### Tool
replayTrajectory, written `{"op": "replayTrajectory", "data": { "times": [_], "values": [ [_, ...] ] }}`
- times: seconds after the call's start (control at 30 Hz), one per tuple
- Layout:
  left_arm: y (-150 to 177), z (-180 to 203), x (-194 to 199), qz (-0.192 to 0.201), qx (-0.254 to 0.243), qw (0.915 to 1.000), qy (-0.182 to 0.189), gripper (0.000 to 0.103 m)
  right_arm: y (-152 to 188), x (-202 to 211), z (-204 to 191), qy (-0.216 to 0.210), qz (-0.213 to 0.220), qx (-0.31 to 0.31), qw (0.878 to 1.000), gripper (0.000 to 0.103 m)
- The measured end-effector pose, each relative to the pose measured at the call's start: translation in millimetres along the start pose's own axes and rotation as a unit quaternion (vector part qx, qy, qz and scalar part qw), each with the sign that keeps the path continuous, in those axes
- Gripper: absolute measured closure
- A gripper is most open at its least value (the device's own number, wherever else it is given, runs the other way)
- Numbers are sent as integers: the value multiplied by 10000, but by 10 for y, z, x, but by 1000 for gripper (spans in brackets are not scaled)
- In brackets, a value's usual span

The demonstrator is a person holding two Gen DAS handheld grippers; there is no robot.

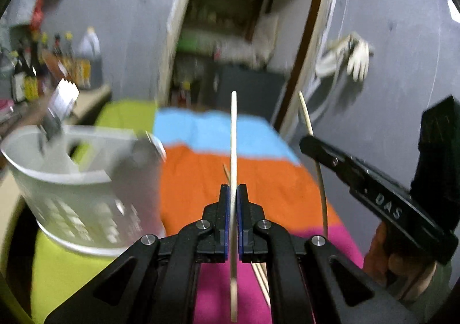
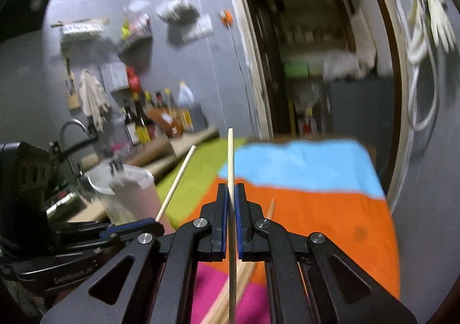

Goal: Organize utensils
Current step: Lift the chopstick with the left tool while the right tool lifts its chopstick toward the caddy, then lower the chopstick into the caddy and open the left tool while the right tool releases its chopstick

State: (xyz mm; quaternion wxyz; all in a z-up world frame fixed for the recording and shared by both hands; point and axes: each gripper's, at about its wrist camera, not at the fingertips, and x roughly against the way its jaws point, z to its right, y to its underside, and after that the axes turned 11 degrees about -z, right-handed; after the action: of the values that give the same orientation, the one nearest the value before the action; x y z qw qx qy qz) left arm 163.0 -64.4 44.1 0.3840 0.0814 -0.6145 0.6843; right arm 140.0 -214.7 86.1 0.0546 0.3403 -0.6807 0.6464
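Pale wood: one chopstick clamped in the left tool, jaws narrowed tight on it, stick running straight up the middle of the frame, long axis along the tool's own line.

Second chopstick, same wood, pinched likewise in the right tool, upright at frame centre.

White plastic basket, perforated wall, at the left edge of the left view, just beside the left tool; a utensil handle already stands in it. In the right view it sits at lower left, beyond the left tool.

Further chopsticks lie loose on the striped cloth below both tools.

Judgement: both sticks are lifted clear of the cloth; the basket lies leftward of each tool, and the left hand is nearer. Each stick would need tipping end-down to drop into the rim.
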Motion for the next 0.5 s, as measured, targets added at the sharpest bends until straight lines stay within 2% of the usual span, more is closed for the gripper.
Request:
{"op": "replayTrajectory", "data": {
  "times": [0.07,0.17,0.37,0.5],
  "values": [
    [-68,-34,136,445,16,9990,-65,100,-94,42,-130,-66,272,90,9996,100],
    [-166,-112,309,903,76,9958,-127,100,-250,59,-293,-245,621,192,9976,100],
    [-347,-373,613,1539,163,9870,-432,100,-502,21,-551,-624,1173,247,9908,100],
    [-455,-697,835,2008,261,9780,-503,100,-663,-75,-709,-1051,1608,158,9812,100]
  ]
}}
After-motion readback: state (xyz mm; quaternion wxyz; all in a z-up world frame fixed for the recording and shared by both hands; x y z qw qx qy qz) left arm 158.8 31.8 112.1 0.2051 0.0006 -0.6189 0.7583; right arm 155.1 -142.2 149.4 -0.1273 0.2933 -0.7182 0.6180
